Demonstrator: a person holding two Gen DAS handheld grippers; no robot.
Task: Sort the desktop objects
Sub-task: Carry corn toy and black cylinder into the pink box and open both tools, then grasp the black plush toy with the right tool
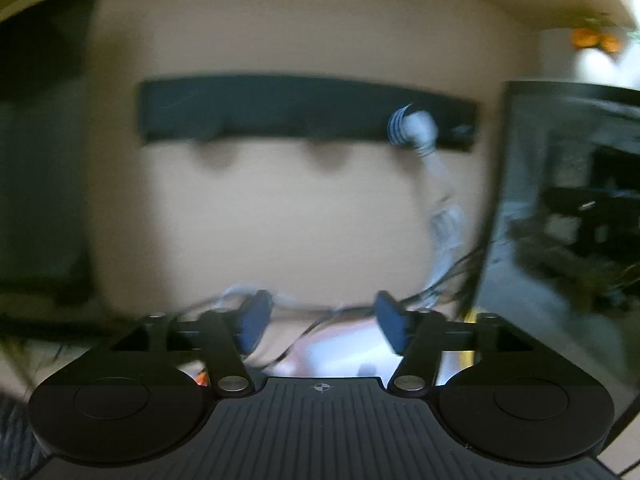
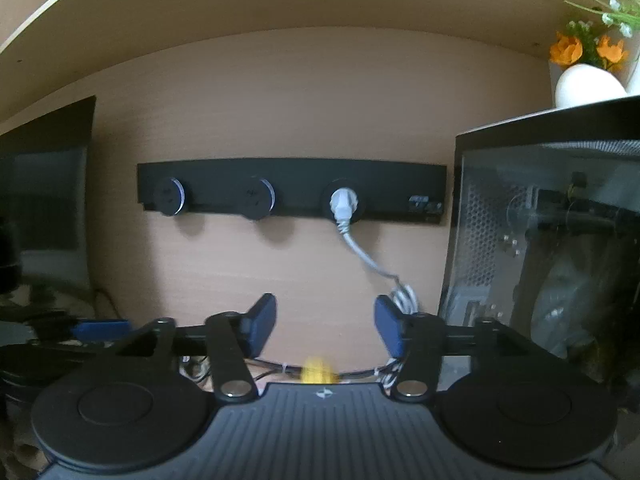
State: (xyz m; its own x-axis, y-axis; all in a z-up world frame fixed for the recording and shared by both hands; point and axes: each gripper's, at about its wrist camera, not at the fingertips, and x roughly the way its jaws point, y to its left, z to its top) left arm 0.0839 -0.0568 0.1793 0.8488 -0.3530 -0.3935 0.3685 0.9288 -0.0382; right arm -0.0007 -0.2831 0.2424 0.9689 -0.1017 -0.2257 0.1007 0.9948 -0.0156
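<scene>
My left gripper [image 1: 323, 312] is open, with nothing between its blue pads; the view is blurred. Just below it lies a pale white-pink object [image 1: 340, 354] among dark cables [image 1: 288, 354]; I cannot tell what it is. My right gripper [image 2: 325, 312] is open too and holds nothing. Under it, low on the desk, a small yellow object [image 2: 317, 374] shows as a blur beside bundled cables. A flat blue item [image 2: 102, 329] lies to the left among dark clutter. Both grippers point at the wooden back panel, above the desk's objects.
A black socket strip [image 2: 288, 178] is fixed to the back panel, with a white plug [image 2: 343, 204] and cable hanging from it. A glass-sided computer case [image 2: 552, 260] stands on the right, a vase of orange flowers [image 2: 586, 80] on top. A dark screen [image 2: 44, 200] stands left, a shelf overhead.
</scene>
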